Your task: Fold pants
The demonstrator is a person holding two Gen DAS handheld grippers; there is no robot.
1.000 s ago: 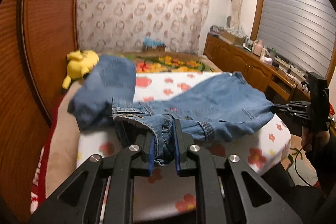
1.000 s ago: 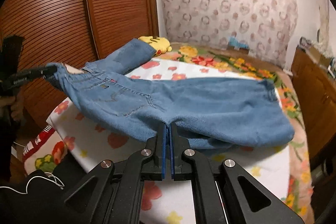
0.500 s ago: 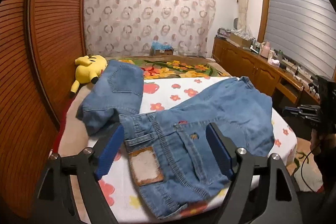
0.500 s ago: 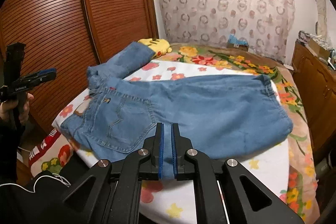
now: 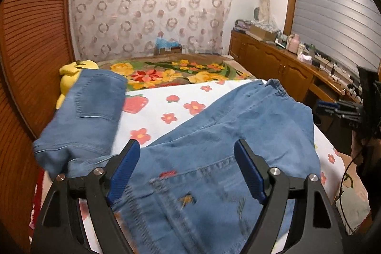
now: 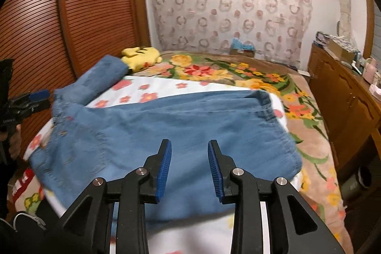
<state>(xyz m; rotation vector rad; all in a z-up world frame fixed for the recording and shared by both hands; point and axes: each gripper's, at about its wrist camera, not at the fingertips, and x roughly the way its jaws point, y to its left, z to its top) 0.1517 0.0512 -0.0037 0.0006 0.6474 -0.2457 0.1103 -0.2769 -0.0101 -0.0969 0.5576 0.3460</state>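
Blue jeans [image 5: 214,149] lie across a white flowered sheet [image 5: 166,106] on the bed; they also show in the right wrist view [image 6: 181,130]. One leg [image 5: 90,106] runs off to the far left, the other [image 5: 273,111] to the right. My left gripper [image 5: 188,154] is open and empty above the waistband. My right gripper [image 6: 189,154] is open and empty above the near fold of the jeans. Each gripper also shows in the other's view: the right gripper [image 5: 343,108], the left gripper [image 6: 31,99].
A yellow plush toy [image 6: 142,56] lies at the bed's far left by the wooden sliding doors [image 6: 71,16]. A flowered blanket [image 5: 171,73] covers the far bed. A wooden sideboard [image 5: 285,68] with clutter stands on the right. A box [image 5: 166,47] sits by the curtain.
Both grippers have let go of the jeans and opened. The jeans dropped flat onto the sheet, and both grippers drew back a little.
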